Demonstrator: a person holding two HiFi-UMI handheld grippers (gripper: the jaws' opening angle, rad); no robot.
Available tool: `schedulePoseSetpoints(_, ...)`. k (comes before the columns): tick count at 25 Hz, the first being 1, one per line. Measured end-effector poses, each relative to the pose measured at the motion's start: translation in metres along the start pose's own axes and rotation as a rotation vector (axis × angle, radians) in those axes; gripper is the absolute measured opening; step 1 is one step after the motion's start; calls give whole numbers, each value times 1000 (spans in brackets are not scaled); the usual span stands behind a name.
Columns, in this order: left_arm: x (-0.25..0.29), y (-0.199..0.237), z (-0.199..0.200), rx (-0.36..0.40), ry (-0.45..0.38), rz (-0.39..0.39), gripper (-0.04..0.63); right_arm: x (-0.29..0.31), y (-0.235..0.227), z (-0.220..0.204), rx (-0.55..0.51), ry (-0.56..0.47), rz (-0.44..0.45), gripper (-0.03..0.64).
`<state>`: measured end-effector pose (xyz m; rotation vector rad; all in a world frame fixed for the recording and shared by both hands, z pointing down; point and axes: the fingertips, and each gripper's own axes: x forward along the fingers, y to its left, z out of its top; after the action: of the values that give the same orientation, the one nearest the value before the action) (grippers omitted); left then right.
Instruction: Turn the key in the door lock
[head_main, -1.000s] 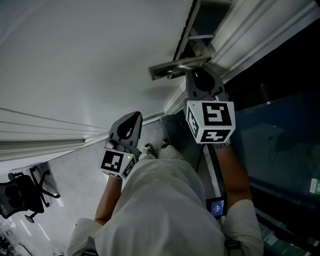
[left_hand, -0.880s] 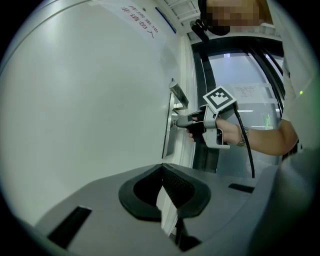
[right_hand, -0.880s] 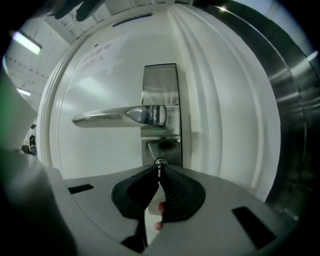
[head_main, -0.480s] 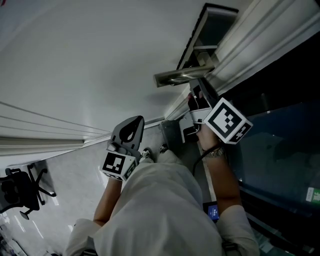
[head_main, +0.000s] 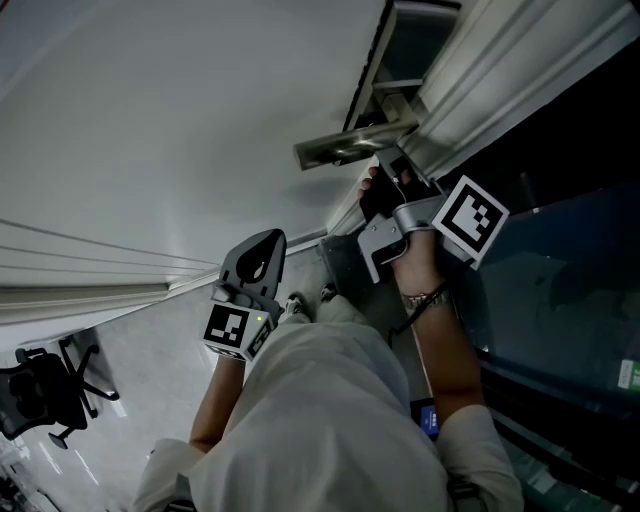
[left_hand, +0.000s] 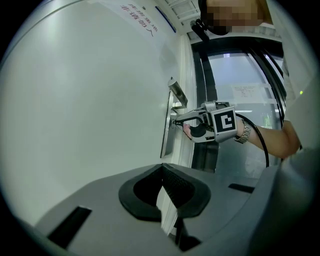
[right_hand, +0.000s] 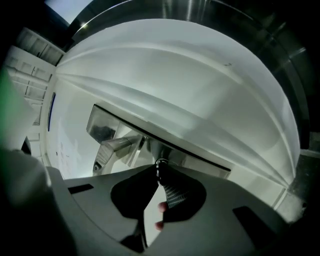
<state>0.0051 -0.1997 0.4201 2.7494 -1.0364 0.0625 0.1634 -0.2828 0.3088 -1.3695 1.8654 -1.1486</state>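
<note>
Right tool (right_hand: 159, 175) clamps key (right_hand: 159, 166) in lock (right_hand: 162, 160), 5 o'clock of door handle (head_main: 345, 146), canted sideways: turn likely partway. Left tool (left_hand: 167, 200) shut together, empty, idle at 7 o'clock.

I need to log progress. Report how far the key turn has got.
Done: right gripper is shut on the key under the handle. In hand: the turn; its marker cube has rolled since a second ago. To do: finish the turn and let go; whether it has unlocked can't be seen. Left gripper hangs idle, shut.
</note>
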Motion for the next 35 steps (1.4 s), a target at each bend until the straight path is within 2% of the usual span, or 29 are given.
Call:
schedulePoseSetpoints(5,1,-1,1,7,-9,-4,5,3,7,-4,-187,57,54,28)
schedulePoseSetpoints(7,-1,-1,-2,5,0,-4,5,2,9,-12,-261,100,67,120)
schedulePoseSetpoints(9,-2,-1,0,9,-9,-3,5,-2,4,-17,-372,126,15,145)
schedulePoseSetpoints(14,-3,-4,2,12,-16,-9,5,-11,3,-17,-801,140,-112,150)
schedulePoseSetpoints(20,-2,-7,1,11,-16,-16,6,-16,-2,-15,-1202,176,-219,150)
schedulePoseSetpoints(25,-6,-7,-3,7,-6,-13,6,-15,3,-8,-1745,170,-367,150)
schedulePoseSetpoints(27,-5,-6,-1,9,-13,-12,6,-13,5,-8,-1927,163,-406,150)
schedulePoseSetpoints(35,-7,-3,0,5,-18,-2,5,-5,8,-16,-2353,153,-428,149)
